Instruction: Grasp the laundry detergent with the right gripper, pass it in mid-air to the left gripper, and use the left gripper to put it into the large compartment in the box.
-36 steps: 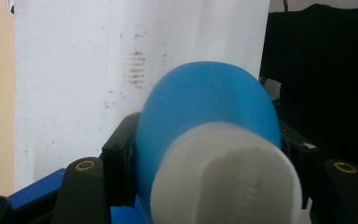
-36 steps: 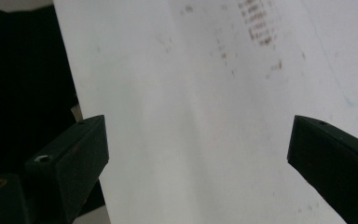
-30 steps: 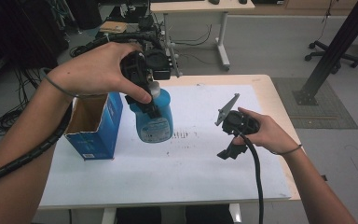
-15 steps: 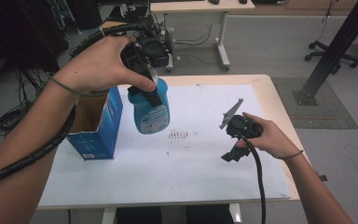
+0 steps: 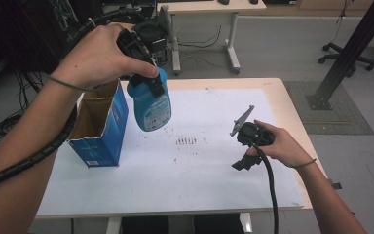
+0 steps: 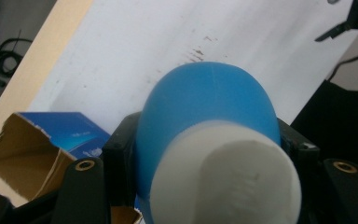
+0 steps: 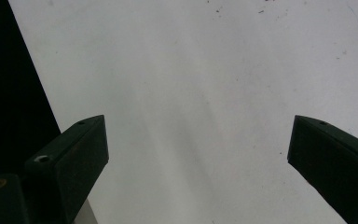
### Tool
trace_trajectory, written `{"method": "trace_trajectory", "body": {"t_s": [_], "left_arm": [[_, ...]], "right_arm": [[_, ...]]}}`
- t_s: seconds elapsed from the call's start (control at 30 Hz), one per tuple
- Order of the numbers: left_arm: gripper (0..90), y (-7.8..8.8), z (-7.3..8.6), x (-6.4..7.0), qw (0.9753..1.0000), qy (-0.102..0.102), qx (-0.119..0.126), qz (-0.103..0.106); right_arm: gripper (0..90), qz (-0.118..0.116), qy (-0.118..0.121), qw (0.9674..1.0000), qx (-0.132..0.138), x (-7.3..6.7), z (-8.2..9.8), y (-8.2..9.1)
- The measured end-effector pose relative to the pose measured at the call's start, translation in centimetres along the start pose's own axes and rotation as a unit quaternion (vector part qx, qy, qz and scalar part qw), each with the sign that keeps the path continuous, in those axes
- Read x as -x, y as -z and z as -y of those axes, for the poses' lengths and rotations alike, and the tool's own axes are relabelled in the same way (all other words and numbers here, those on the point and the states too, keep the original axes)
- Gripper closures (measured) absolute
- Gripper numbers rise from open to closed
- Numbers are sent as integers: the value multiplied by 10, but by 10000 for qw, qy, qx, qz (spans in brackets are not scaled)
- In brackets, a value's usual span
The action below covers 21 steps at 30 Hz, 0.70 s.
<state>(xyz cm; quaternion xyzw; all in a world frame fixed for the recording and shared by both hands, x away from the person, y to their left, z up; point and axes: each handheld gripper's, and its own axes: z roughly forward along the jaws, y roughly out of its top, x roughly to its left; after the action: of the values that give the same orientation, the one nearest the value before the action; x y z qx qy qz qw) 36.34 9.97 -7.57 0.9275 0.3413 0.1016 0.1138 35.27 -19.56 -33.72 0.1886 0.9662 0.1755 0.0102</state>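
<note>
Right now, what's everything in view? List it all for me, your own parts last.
bottle: one, blue with white cap, held in the air above the sheet beside the box
box: one, blue cardboard, open top, on the sheet's left part
sheet: one, white, smudged, covering the table
table: one, light wood
left hand-held gripper: black, shut on the bottle
right hand-held gripper: black, open, low over the sheet at right

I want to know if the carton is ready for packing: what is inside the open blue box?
The blue box shows bare brown cardboard walls inside; its bottom is hidden by its near walls. The blue bottle hangs beside it, held by the left gripper.
</note>
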Motion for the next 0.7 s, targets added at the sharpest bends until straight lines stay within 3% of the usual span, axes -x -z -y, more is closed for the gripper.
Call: {"method": "trace_trajectory", "body": {"t_s": [0.1, 0.13, 0.2, 0.3, 0.33, 0.43, 0.47, 0.53, 0.57, 0.67, 0.7], "left_arm": [[380, 6, 3, -9, 9997, 230, 11, -107], [380, 13, 8, -21, 9985, 508, 17, -206], [380, 13, 8, -21, 9985, 508, 17, -206], [380, 20, 13, -31, 9972, 703, 47, -242], [380, 25, 18, -39, 9959, 862, 88, -246], [380, 28, 21, -45, 9948, 981, 110, -254], [380, 33, 26, -54, 9933, 1116, 124, -283], [380, 35, 28, -58, 9926, 1175, 129, -294], [380, 40, 37, -72, 9880, 1497, 182, -343], [380, 40, 37, -72, 9880, 1497, 182, -343], [380, 41, 40, -77, 9863, 1593, 203, -380]], "right_arm": [[52, -11, 5, 10000, 11, 0, 0, -1], [51, -5, -12, 10000, 5, 0, 1, -1], [51, -15, -29, 10000, 13, 0, 0, -1], [51, -17, -28, 10000, 20, 0, 0, -2], [51, -24, -22, 10000, 25, 0, 0, -2], [51, -17, -26, 10000, 34, 0, -1, -3], [51, -8, -17, 10000, 43, 0, -1, -4], [51, -22, -1, 10000, 71, -1, -1, -5], [51, -26, 3, 10000, 77, -1, -1, -5], [51, -34, -7, 10000, 67, -1, -1, -7], [51, -34, -7, 10000, 67, -1, -1, -7]]}}
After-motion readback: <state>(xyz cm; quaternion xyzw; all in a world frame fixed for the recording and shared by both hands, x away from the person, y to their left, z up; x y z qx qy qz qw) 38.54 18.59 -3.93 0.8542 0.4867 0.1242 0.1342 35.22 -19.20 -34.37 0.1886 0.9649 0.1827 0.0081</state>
